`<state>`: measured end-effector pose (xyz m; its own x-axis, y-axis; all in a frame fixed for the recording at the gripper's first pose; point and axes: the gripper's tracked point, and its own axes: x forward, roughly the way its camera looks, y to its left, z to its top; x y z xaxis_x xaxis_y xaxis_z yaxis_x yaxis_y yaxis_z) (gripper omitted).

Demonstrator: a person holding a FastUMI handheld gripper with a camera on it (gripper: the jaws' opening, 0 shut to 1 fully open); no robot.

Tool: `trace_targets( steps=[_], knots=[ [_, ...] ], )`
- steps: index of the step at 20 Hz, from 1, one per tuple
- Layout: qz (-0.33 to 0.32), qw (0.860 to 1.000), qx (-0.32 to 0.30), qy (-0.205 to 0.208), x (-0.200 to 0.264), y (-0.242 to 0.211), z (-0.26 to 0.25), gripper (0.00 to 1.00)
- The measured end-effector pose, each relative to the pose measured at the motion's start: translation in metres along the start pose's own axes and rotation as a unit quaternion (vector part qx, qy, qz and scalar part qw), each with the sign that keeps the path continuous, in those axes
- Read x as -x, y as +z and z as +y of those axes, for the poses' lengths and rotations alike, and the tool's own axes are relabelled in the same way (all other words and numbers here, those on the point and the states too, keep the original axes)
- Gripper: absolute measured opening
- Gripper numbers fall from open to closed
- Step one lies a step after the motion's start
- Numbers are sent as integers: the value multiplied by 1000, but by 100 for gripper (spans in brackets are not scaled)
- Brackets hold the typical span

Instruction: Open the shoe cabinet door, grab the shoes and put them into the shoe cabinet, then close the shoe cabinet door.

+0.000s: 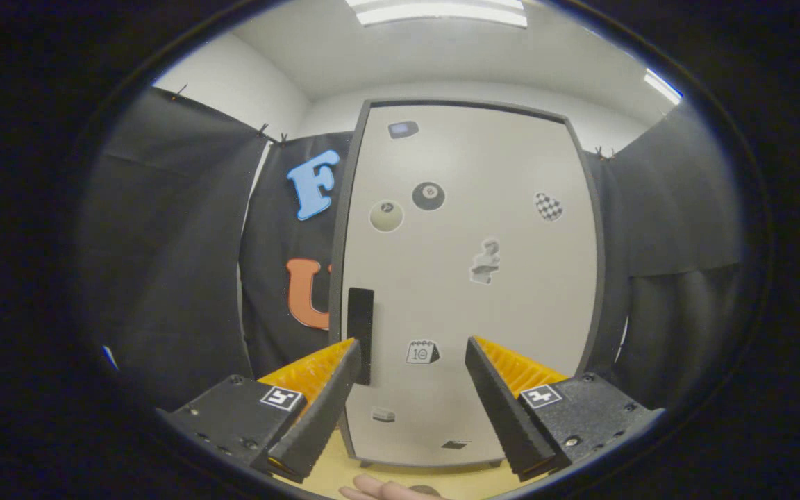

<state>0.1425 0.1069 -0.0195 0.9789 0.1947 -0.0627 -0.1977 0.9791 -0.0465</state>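
This was a staged recording booth, not a lived-in home. Black cloth walls (164, 229) clipped to a frame hung at nine and three o'clock, plain white room walls (233, 76) and a fluorescent ceiling light panel (442, 12) showed at twelve, and a tall pale sticker-dotted shoe cabinet with a dark frame (511, 292) stood alone at centre.

Your gripper (412, 351), fingers spread apart, covers part of the black handle (360, 326). The shoe cabinet door (469, 278) hides everything inside. Stickers (382, 415) are too small to tell.
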Motion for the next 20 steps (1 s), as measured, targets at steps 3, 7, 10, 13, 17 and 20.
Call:
trace_targets(
  steps=[3,7,10,13,17,20],
  knots=[
    [17,999,-17,35,-33,-6,23,99],
    [21,1000,-14,8,-69,-15,24,99],
    [27,999,-19,10,-83,-17,32,98],
    [47,999,-8,-4,-94,-27,33,78],
    [45,999,-28,1,-101,-30,41,48],
    [45,999,-5,-31,-99,-34,39,35]
  ],
)
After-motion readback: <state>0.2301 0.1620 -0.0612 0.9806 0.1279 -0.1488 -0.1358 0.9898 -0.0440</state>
